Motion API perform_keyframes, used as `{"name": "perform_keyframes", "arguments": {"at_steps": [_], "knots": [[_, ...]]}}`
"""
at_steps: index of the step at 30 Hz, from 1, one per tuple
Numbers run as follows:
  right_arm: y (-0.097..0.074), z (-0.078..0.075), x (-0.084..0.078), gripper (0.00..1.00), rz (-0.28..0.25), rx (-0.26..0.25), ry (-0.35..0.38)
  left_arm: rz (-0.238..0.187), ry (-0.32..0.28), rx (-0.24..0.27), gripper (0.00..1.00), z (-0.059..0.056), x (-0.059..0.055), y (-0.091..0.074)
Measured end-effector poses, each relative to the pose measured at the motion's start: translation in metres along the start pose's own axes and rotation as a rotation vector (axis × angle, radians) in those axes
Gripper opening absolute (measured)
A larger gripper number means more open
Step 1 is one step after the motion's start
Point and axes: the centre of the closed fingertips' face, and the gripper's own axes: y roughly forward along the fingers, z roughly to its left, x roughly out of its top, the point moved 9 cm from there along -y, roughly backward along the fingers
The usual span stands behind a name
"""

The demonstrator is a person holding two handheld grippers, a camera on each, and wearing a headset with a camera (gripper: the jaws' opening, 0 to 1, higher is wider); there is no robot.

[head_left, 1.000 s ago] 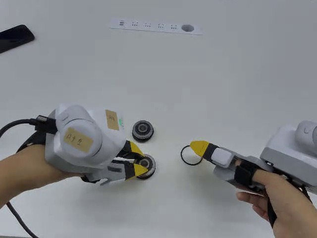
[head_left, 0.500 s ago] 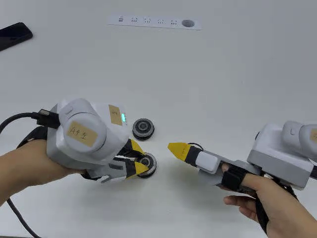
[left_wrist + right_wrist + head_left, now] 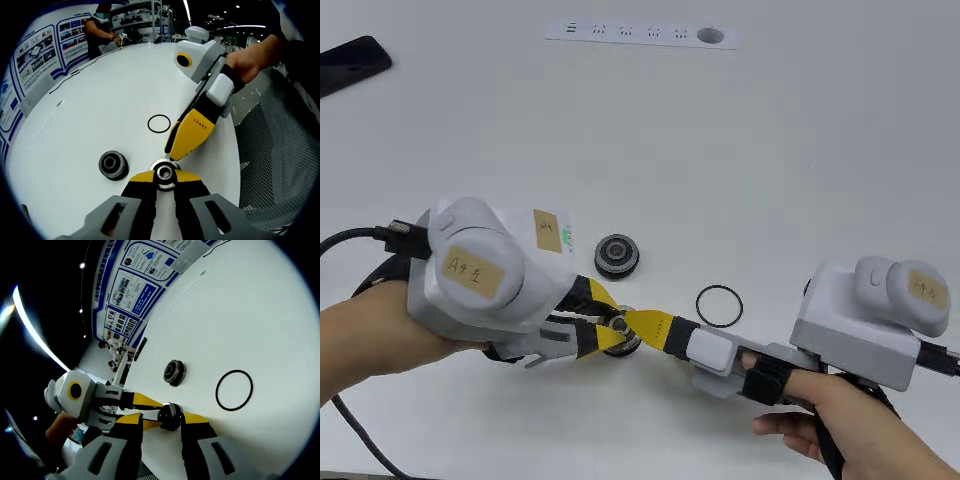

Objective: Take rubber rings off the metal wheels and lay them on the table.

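Held wheel point(image 3: 164, 173): small, metal, bright hub, dark outer band; clamped between the yellow jaw tips of the left hand-held gripper point(image 3: 603, 332). Second wheel point(image 3: 617, 255): same kind, dark-rimmed, flat on the desk point(image 3: 770, 150), near the first. Loose rubber ring point(image 3: 719, 305): thin, black, flat on the desk, apart from both wheels.

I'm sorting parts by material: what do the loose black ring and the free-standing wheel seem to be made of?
The ring looks like matte black rubber: thin, dull, no glint. The wheel seems metal with a dull black rubber band: its grey hub has a sheen. Neither is certain.
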Motion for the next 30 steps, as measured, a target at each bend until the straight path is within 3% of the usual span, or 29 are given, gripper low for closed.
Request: {"name": "perform_keyframes", "arguments": {"at_steps": [16, 30], "knots": [[0.0096, -0.0011, -0.0056, 0.33, 0.037, 0.005, 0.027, 0.005, 0.018, -0.001, 0.12, 0.0002, -0.0001, 0.0007], [0.0065, 0.0002, -0.0058, 0.28, 0.036, 0.017, 0.056, 0.004, 0.019, -0.001, 0.12, 0.0003, 0.0, 0.0008]]}}
